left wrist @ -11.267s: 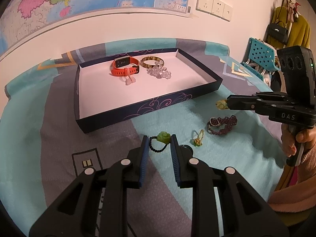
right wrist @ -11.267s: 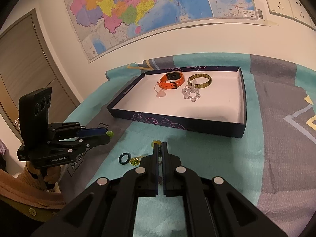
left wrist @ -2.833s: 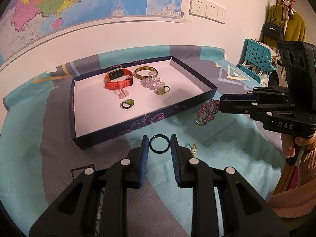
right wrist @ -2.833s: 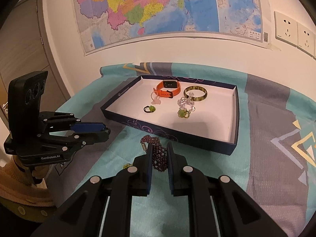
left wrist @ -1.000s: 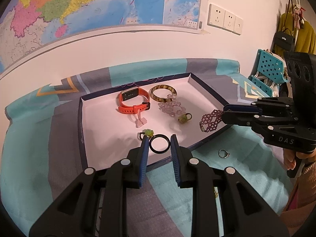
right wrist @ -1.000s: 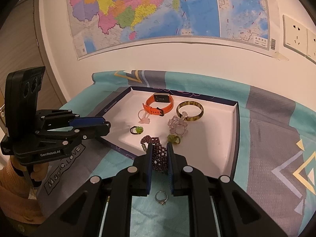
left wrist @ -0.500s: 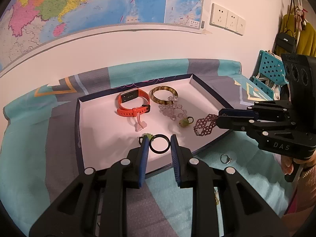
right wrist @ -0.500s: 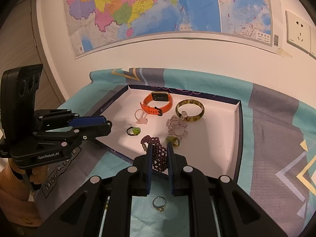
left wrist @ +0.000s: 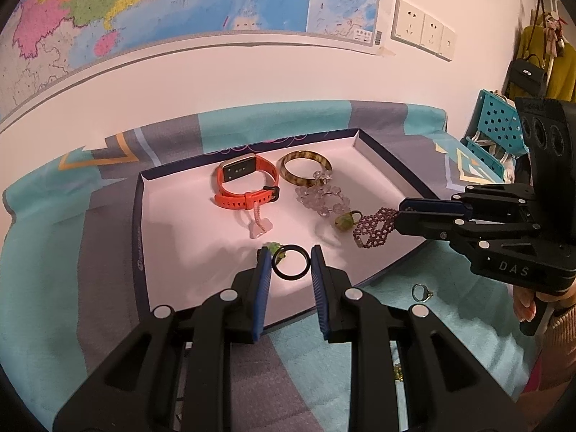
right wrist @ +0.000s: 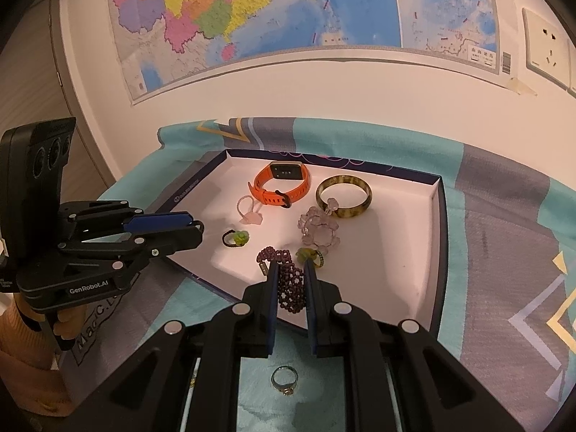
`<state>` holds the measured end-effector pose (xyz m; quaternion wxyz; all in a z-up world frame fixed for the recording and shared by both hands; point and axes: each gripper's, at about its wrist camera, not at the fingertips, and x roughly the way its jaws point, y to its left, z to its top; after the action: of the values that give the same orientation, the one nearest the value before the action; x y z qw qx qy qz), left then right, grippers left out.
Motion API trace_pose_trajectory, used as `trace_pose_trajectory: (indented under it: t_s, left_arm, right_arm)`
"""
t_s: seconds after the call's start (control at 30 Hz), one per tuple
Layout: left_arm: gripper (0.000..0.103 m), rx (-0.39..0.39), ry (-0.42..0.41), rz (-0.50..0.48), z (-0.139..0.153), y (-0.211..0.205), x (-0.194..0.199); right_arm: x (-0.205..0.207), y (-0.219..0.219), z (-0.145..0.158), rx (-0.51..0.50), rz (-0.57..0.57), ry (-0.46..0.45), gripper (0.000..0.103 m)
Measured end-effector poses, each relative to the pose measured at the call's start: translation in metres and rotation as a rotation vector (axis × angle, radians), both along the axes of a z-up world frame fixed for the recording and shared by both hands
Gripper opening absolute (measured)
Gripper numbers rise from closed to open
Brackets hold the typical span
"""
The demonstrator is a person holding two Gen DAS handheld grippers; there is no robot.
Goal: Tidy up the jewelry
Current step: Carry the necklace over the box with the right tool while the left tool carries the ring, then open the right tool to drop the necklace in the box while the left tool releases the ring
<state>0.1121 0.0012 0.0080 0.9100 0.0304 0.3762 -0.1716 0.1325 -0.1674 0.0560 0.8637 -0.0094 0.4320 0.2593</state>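
**Two grippers, each with one piece, over the tray**

There are two hand-held grippers. The left hand-held gripper (left wrist: 291,262) has its fingers closed on one black ring (left wrist: 290,262). The ring lies flat between the blue pads, its hole facing up, above the near part of the tray (left wrist: 141,223). The right hand-held gripper (right wrist: 291,280) has its fingers closed on one purple bead bracelet (right wrist: 288,280). The bracelet hangs out past the fingertips over the near edge of the tray. Its long side runs along the fingers, toward the wall, and its small clasp end points away from the gripper.

Inside the tray lie six things. There is one orange watch (right wrist: 282,183), one brown bangle (right wrist: 343,191), one clear bead bracelet (right wrist: 318,232), and one pale pink hair tie (right wrist: 250,212). There are also two green-stone rings: one (right wrist: 235,238) near the left side, and one (right wrist: 309,255) just beside the purple bracelet.

One silver ring (right wrist: 285,379) lies outside the tray on the blue and grey cloth (right wrist: 504,252). One big map (right wrist: 270,7) hangs on the wall.
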Motion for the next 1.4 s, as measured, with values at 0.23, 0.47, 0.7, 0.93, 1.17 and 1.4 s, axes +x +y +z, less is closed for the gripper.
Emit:
trace_pose_trajectory:
  t_s: [0.23, 0.47, 0.7, 0.93, 1.17, 1.4]
  left_arm:
    - [0.023, -0.001, 0.009, 0.009, -0.003, 0.001, 0.005]
    - [0.023, -0.002, 0.015, 0.014, -0.006, 0.001, 0.007]
    - [0.023, 0.000, 0.030, 0.023, -0.012, 0.002, 0.011]
    - [0.023, -0.008, 0.046, 0.026, -0.017, 0.004, 0.015]
    - [0.023, -0.005, 0.058, 0.030, -0.020, 0.004, 0.017]
    - [0.023, 0.004, 0.069, 0.036, -0.025, 0.004, 0.020]
  right_arm:
    - [0.004, 0.001, -0.004, -0.004, 0.001, 0.013, 0.012]
    - [0.007, 0.002, -0.007, -0.003, -0.001, 0.020, 0.012]
    - [0.010, 0.003, -0.011, -0.006, -0.002, 0.031, 0.012]
    - [0.014, 0.004, -0.018, -0.009, -0.006, 0.050, 0.012]
    - [0.016, 0.003, -0.023, -0.011, -0.013, 0.059, 0.012]
    - [0.019, 0.001, -0.028, -0.014, -0.028, 0.072, 0.012]
